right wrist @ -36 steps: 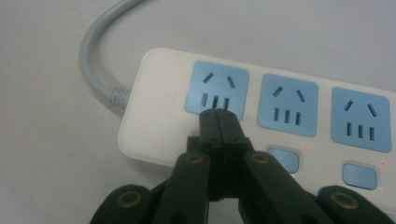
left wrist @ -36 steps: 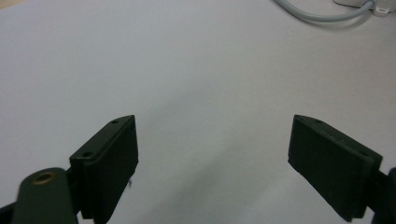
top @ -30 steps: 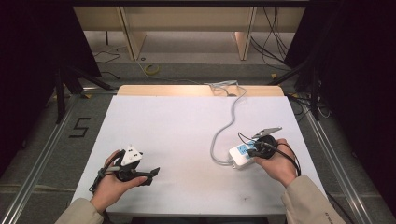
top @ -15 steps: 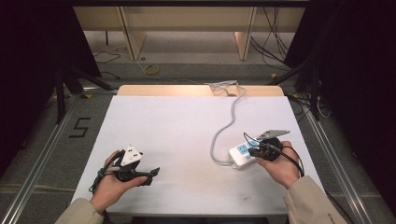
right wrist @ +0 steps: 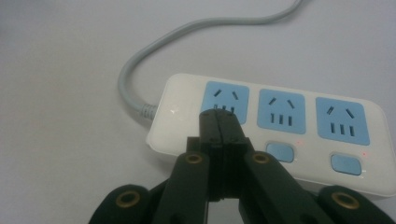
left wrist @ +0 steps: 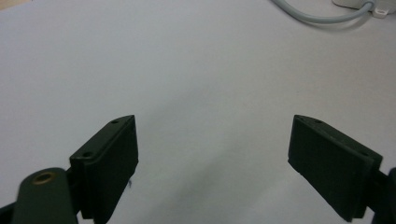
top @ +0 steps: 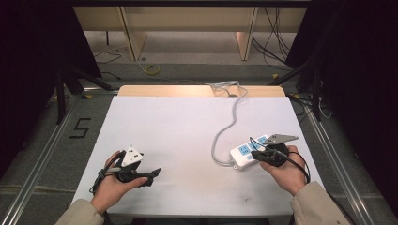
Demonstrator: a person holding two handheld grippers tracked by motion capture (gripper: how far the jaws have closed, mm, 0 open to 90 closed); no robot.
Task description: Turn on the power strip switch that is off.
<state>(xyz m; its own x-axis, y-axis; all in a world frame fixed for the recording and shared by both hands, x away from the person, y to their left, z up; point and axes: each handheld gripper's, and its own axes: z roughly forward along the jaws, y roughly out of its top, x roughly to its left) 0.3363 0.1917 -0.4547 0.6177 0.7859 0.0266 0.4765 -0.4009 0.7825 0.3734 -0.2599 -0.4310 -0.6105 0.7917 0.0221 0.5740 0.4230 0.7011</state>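
Observation:
A white power strip [top: 241, 153] [right wrist: 299, 140] with three blue sockets lies at the right of the white table [top: 187, 126]. Its grey cable [top: 224, 129] [right wrist: 154, 51] curves back to the table's far edge. My right gripper [top: 254, 154] [right wrist: 223, 114] is shut with nothing between its jaws. Its tips sit low over the end socket nearest the cable; whether they touch it I cannot tell. Two blue switches [right wrist: 280, 152] show beside the jaws. At the near left, my left gripper [top: 151, 176] [left wrist: 212, 121] rests open over bare table.
A wooden strip [top: 202, 90] borders the table's far edge, where the cable ends at a plug [top: 225, 86]. Dark floor with rails, cables and a taped number 5 [top: 80, 127] surrounds the table. The cable's bend [left wrist: 322, 16] shows far ahead of the left jaws.
The right gripper has edged slightly toward the near right over the power strip. The left hand and gripper have stayed put.

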